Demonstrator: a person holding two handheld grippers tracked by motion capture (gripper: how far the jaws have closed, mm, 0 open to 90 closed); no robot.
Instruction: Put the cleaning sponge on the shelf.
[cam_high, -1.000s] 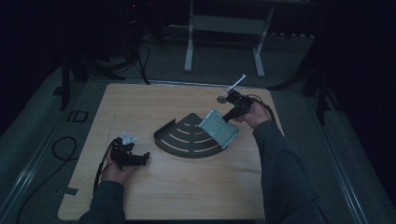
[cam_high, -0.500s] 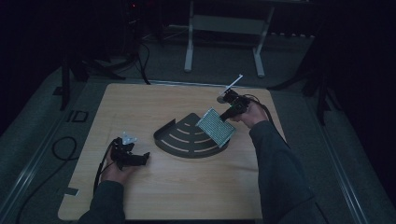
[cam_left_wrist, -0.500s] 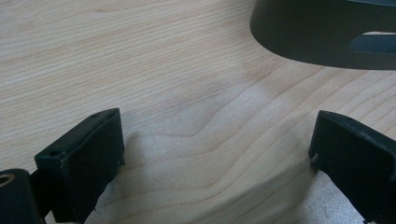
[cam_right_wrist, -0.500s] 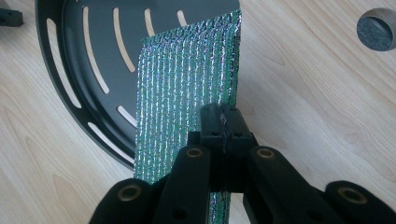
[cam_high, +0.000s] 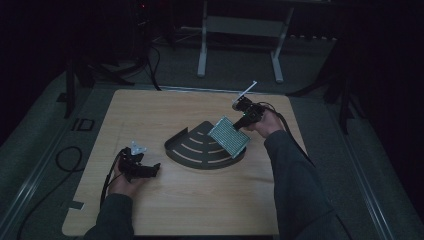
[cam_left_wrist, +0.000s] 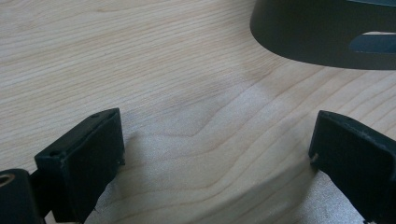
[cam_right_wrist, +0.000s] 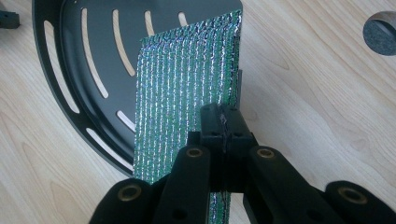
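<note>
A dim lab or workshop with a recording setup: a bare wooden table (cam_high: 200, 210) stands on grey floor (cam_high: 45, 135), loose cables (cam_high: 65, 155) lie beside its left edge, and white metal stand legs (cam_high: 202, 45) rise beyond its far edge.

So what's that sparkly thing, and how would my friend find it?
Start at the wooden table and find the dark fan-shaped slotted tray in its middle. Over the tray's right end, the right tool holds a flat sparkly sheet by its edge, tilted. It is the one shiny thing, with silvery-green glittering ribs, while everything near it is matte black or plain wood.
</note>
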